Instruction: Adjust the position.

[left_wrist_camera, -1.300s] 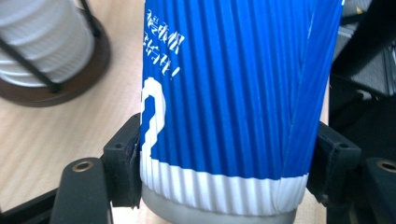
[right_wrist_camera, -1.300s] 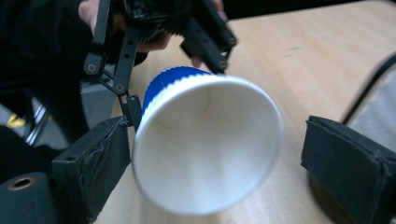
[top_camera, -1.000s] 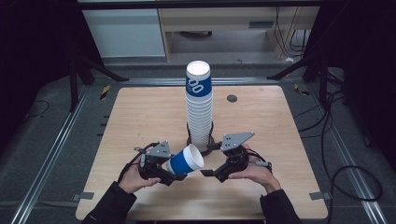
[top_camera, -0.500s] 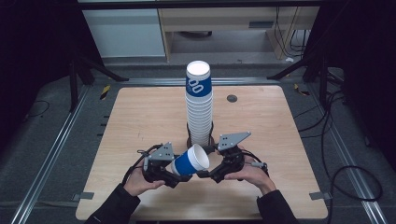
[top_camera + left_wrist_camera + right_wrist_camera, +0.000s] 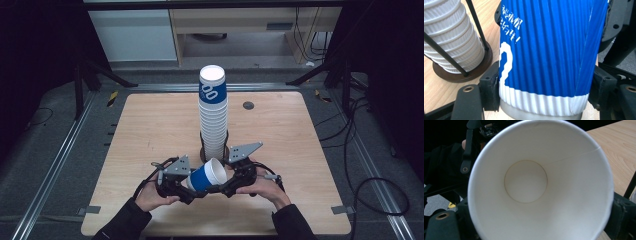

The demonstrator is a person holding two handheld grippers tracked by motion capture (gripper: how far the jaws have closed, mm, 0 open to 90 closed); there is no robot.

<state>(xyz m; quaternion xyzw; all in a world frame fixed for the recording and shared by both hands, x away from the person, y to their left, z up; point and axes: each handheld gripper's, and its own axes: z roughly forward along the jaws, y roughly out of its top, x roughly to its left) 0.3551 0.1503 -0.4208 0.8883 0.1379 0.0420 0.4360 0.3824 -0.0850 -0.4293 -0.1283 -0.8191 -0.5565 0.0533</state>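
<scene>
Both hands have drawn together, the right hand-held gripper closing its jaws around the rim of the blue cup, which the left hand-held gripper clamps near its base above the worktop. The handover looks half done; the stack awaits.

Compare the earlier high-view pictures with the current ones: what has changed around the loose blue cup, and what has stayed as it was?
The right gripper has moved in on the blue cup's open end, and its jaws have just been closing with the rim between them. The cup sits slightly farther right, and the hands are closer together. The left gripper still clamps the cup near its base. The tall cup stack in its holder and the table are unchanged.
</scene>
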